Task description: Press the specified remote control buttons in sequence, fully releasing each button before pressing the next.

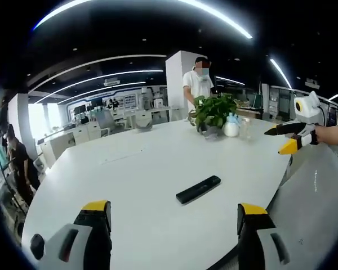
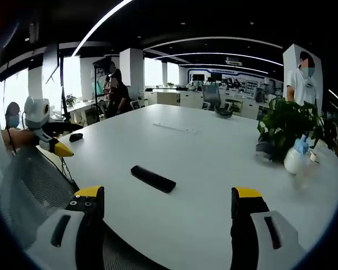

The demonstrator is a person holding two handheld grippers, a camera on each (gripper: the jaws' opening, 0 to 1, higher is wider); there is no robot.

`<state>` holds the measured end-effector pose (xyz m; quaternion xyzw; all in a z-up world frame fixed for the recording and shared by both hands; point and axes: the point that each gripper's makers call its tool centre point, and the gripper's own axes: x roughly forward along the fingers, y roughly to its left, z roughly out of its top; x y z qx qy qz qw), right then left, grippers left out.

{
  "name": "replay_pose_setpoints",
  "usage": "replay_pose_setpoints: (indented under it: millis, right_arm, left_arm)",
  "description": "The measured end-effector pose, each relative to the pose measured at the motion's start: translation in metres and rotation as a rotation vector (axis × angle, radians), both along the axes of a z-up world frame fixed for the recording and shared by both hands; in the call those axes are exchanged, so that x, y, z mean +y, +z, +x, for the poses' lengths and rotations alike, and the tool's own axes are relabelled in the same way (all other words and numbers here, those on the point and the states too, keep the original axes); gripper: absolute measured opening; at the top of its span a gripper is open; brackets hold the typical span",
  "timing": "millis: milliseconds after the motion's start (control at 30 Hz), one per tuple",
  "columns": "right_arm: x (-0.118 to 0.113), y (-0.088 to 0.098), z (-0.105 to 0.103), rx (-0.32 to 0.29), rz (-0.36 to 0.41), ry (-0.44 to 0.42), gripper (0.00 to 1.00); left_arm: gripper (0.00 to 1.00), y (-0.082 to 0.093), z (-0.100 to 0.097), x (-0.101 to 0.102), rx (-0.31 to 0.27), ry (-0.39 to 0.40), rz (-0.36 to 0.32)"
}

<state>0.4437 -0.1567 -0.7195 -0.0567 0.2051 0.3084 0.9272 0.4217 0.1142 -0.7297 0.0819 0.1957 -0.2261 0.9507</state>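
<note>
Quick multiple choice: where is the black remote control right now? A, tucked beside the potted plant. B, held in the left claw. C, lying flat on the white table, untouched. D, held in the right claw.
C: the remote control lies flat on the white table, ahead of both open claws, with the potted plant far behind it.

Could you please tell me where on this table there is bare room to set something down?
The white table is bare on nearly all sides of the black remote control: the wide stretch between it and the far edge, and the strip between it and the left gripper. It is crowded only around the potted plant and the white spray bottle beside it.
</note>
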Motion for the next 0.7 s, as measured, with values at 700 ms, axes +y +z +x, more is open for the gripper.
replay_pose_setpoints:
  millis: [700]
  right_arm:
    - [0.000, -0.005, -0.004, -0.036, -0.119, -0.001, 0.98]
  left_arm:
    - [0.96, 0.004, 0.001, 0.012, -0.047, 0.046, 0.056]
